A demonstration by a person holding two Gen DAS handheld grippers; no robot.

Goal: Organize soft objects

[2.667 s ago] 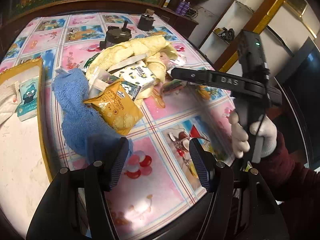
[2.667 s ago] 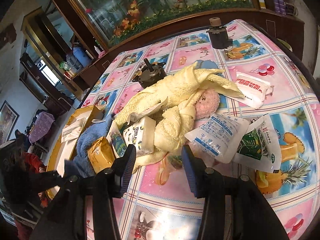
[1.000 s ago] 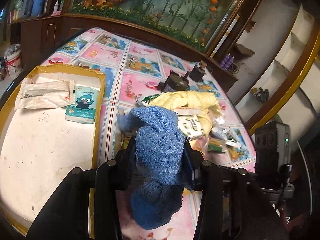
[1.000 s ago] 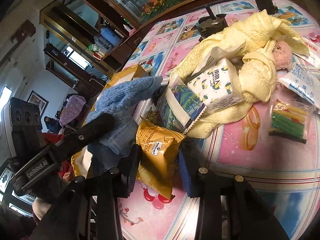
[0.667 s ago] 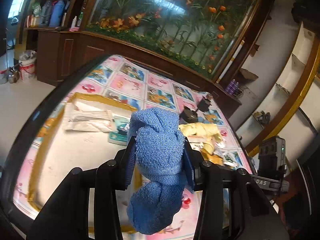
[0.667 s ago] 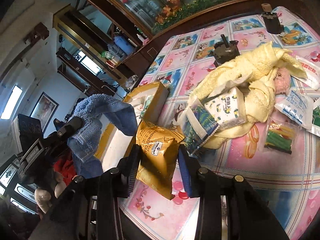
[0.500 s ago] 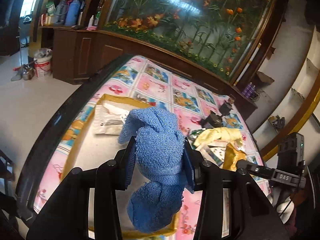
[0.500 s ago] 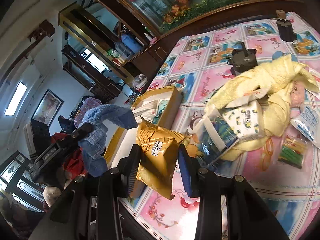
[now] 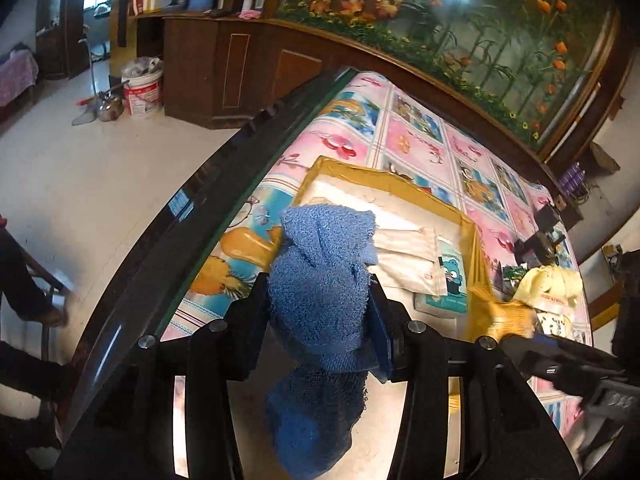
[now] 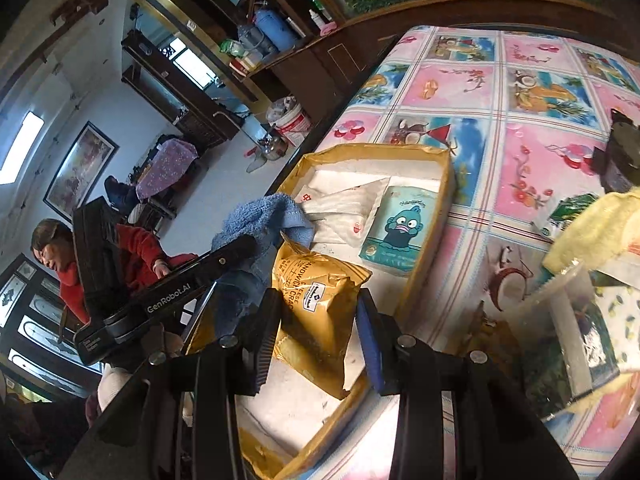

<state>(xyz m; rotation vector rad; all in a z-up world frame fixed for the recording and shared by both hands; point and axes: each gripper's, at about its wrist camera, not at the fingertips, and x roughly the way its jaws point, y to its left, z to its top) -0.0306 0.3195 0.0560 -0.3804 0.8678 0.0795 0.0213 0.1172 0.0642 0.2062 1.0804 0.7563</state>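
A blue towel hangs bunched between the pads of my left gripper, over the near end of the yellow-rimmed tray. Those jaws are opening, and the pads still touch the cloth. In the right wrist view the towel droops beside the tray's left rim. My right gripper is shut on a yellow snack packet, held upright above the tray's white floor. The packet also shows blurred at the right of the left wrist view.
White sachets and a teal tissue pack lie in the tray's far half. A yellow towel, clear packets and a black object crowd the right. The table's dark edge curves left. A person in red sits beyond.
Both grippers have swung left from the pile to above the tray, carrying the blue towel and the yellow packet. The left view now shows the table edge and floor.
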